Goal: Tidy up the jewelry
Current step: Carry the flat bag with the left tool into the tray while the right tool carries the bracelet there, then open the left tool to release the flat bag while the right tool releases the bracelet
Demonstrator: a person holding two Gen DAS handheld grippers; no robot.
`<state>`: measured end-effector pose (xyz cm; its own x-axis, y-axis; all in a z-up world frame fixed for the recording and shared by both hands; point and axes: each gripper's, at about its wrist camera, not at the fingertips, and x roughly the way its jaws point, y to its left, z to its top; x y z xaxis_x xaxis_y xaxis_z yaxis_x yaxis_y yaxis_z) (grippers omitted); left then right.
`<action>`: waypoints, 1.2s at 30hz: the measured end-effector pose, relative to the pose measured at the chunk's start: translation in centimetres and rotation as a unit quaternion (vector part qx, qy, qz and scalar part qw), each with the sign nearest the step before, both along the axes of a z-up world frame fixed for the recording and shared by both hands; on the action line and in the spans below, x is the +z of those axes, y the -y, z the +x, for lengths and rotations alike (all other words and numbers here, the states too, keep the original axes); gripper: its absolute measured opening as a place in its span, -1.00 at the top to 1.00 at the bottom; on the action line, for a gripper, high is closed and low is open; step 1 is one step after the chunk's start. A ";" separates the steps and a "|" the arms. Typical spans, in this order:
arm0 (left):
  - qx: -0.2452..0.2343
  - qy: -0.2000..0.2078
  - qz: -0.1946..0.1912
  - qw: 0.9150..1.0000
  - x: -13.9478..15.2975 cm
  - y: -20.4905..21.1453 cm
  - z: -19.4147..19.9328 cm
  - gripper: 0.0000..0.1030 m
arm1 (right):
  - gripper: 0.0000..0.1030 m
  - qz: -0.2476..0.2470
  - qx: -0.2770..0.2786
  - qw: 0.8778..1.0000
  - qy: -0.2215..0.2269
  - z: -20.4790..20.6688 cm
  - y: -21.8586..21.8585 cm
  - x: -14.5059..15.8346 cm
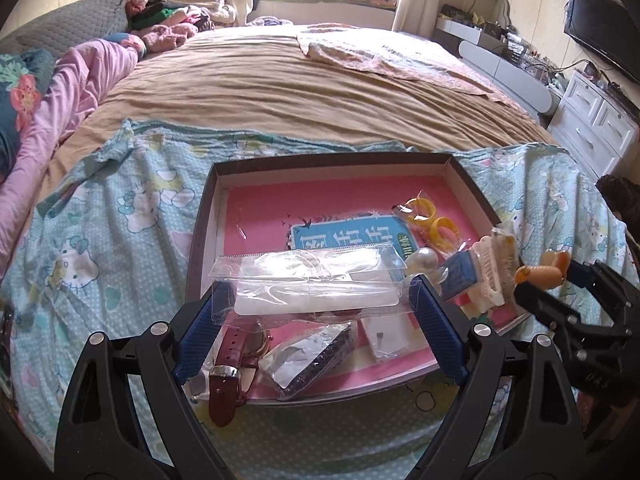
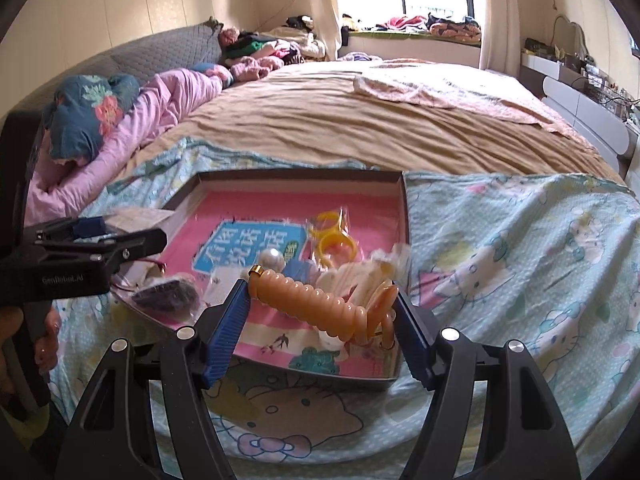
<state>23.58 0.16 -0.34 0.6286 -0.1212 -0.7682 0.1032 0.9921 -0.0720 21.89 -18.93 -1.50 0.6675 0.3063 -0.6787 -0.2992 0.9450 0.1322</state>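
Observation:
A shallow dark box (image 1: 332,158) (image 2: 296,176) with a pink lining lies on a blue cartoon-print cloth (image 1: 100,248). Inside it are bagged yellow rings (image 1: 428,216) (image 2: 332,236), a pearl (image 1: 424,258), a white hair claw (image 1: 492,272), a bagged dark beaded piece (image 1: 316,356) and a red-strap watch (image 1: 232,356) that hangs over the near rim. My left gripper (image 1: 320,292) is shut on a clear bag (image 1: 316,280) holding something white, above the box's near part. My right gripper (image 2: 322,300) is shut on an orange spiral coil band (image 2: 308,300) above the box's near right corner.
The box sits on a bed with a tan sheet (image 1: 280,80). A pink quilt (image 1: 80,76) and pillows lie along the left side. White drawers (image 1: 592,120) and a TV (image 1: 600,24) stand at the right. A hand (image 2: 44,340) shows at the left edge.

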 end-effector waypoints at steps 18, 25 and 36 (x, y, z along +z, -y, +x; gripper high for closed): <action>0.008 -0.020 0.000 1.000 -1.8 -0.8 1.4 -0.63 | -0.32 -0.007 0.033 0.999 -0.031 0.1 -3.9 -2.6; 0.012 -0.025 -0.002 1.000 -2.2 -1.3 1.5 -0.63 | -0.35 -0.006 0.039 0.998 -0.041 0.2 -5.1 -3.0; 0.019 -0.032 -0.003 0.999 -2.3 -1.7 1.5 -0.66 | -0.45 -0.011 0.035 0.999 -0.040 0.0 -5.0 -2.8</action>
<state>25.07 1.90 -2.59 0.5827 -0.1036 -0.8061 0.0613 0.9946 -0.0835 21.91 -13.90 -4.26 0.5886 0.3347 -0.7359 -0.3531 0.9253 0.1383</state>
